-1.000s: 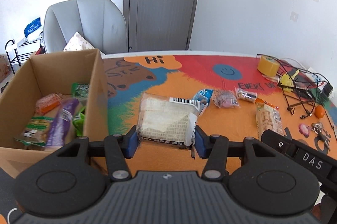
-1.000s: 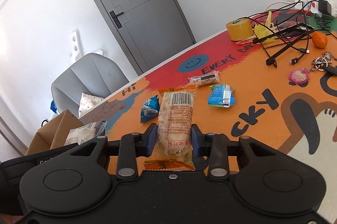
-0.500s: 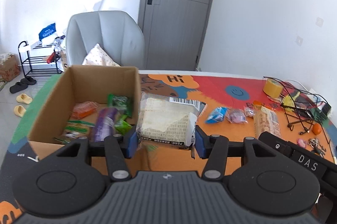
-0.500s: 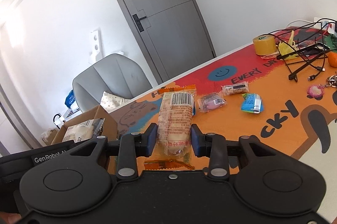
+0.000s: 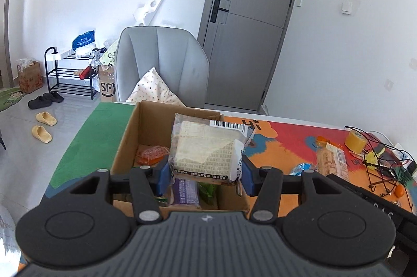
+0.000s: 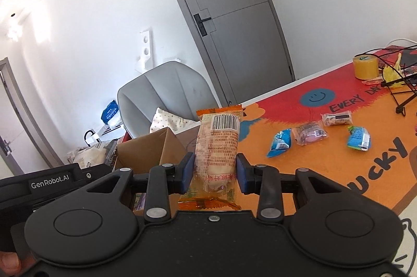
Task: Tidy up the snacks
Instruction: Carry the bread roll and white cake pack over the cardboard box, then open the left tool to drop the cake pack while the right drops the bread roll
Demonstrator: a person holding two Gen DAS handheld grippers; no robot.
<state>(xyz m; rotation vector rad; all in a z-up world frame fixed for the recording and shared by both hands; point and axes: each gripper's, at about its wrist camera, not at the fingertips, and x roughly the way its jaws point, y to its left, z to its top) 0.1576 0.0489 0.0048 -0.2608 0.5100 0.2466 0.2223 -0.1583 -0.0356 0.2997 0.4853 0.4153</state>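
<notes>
A bright patterned mat (image 6: pixel 325 172) covers the table at right; a grey chair (image 5: pixel 161 63) and door (image 5: pixel 250 24) stand behind. The left gripper (image 5: pixel 206 172) clamps a white packet (image 5: pixel 206 152) above the box (image 5: pixel 125 144); the right gripper (image 6: pixel 215 172) clamps an orange packet (image 6: pixel 217 152).

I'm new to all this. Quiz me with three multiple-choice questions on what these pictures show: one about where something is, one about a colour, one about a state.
1. Where is the clear-wrapped snack pack in the left gripper?
A. In front of the open cardboard box
B. Flat on the floor
C. On the grey chair

2. What colour are the crimped ends of the long snack in the right gripper?
A. Green
B. Orange
C. Black

3. What is the state of the right gripper's fingers?
A. Spread wide with nothing between
B. Folded away
C. Closed on the long snack

Answers:
1 A: the left wrist view shows the pack held up with the box behind and below it.
2 B: both sealed ends show orange.
3 C: the blue pads press both sides of the wrapper.
</notes>
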